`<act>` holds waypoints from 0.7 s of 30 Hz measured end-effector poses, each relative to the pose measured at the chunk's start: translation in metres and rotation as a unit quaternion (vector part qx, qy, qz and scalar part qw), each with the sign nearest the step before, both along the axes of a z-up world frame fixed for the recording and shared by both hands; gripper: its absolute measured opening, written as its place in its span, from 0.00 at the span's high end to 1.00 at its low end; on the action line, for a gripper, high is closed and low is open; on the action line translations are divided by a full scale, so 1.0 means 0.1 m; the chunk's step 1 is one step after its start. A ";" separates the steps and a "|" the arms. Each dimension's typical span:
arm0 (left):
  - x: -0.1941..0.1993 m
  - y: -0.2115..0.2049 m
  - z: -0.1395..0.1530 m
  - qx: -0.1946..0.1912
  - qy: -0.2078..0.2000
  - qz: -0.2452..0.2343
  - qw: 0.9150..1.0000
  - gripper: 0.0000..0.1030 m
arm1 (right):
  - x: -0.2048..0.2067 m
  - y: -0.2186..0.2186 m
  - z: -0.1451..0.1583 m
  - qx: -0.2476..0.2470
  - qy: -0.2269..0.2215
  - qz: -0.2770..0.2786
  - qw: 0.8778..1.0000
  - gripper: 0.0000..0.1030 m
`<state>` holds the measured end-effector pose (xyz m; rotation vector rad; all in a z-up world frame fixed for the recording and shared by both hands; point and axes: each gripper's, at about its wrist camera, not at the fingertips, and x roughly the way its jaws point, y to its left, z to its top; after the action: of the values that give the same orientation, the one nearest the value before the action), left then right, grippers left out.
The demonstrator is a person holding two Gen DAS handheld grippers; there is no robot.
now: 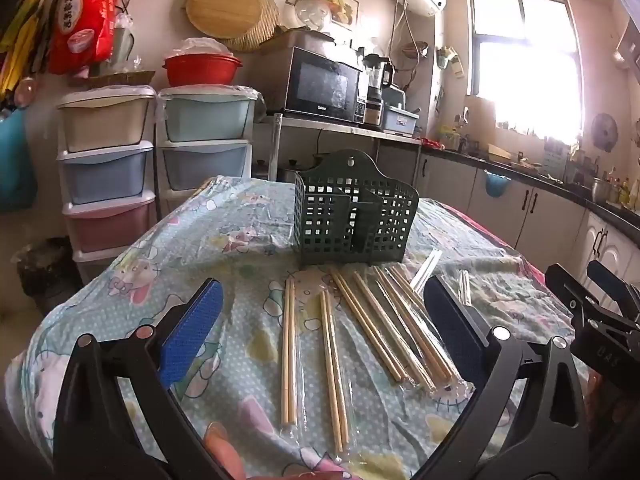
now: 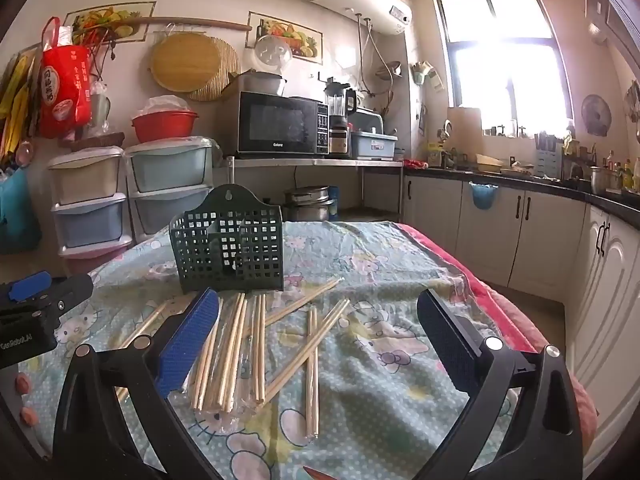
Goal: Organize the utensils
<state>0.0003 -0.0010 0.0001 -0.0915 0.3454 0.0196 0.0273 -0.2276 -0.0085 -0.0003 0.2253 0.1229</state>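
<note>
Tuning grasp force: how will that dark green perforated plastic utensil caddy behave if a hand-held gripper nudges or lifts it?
The dark green perforated plastic utensil caddy is mostly holes and looks empty, so probably light. It stands upright with a tall back panel, so a high push may tip it. On the plastic-covered cartoon-print tablecloth it would likely slide rather than resist.

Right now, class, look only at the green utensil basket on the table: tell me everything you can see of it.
The green utensil basket looks like dark green plastic, its walls a grid of square holes. A taller, arched back panel has a hanging hole at the top. Inner dividers split it into compartments, which appear empty. It stands upright on the cartoon-print tablecloth, towards the far end. Wrapped wooden chopsticks lie just in front of its base. Neither claw touches it.
</note>
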 end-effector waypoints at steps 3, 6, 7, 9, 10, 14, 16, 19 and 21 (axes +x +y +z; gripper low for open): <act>-0.01 0.02 0.00 -0.008 -0.004 0.001 1.000 0.10 | 0.03 0.00 -0.02 0.000 0.003 0.000 1.000 0.06; -0.01 0.02 0.00 -0.006 -0.002 0.002 1.000 0.10 | -0.02 -0.01 0.02 -0.001 -0.002 -0.001 1.000 0.06; 0.00 0.02 0.01 -0.006 -0.001 0.001 1.000 0.10 | -0.02 -0.01 0.03 -0.001 -0.002 -0.001 1.000 0.06; 0.00 0.01 0.02 -0.007 0.000 0.000 1.000 0.10 | -0.01 -0.01 0.01 0.002 -0.002 0.000 1.000 0.06; -0.04 0.01 0.03 -0.010 -0.008 -0.001 1.000 0.10 | 0.01 0.01 0.01 0.001 -0.003 0.000 1.000 0.06; -0.06 -0.01 0.05 -0.009 -0.010 -0.002 1.000 0.10 | 0.00 -0.03 0.06 0.003 -0.007 0.002 1.000 0.06; -0.05 0.02 0.07 -0.009 -0.010 -0.002 1.000 0.10 | -0.04 -0.01 0.05 0.003 -0.010 0.003 1.000 0.06; -0.05 0.01 0.07 -0.009 -0.011 -0.001 1.000 0.10 | -0.06 -0.01 0.04 0.003 -0.013 0.005 1.000 0.06; -0.05 0.00 0.09 -0.010 -0.012 0.000 1.000 0.10 | -0.07 -0.02 0.04 0.005 -0.015 0.008 1.000 0.06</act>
<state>-0.0049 -0.0008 0.0092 -0.1114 0.3217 0.0149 0.0206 -0.2294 -0.0045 0.0051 0.1950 0.1394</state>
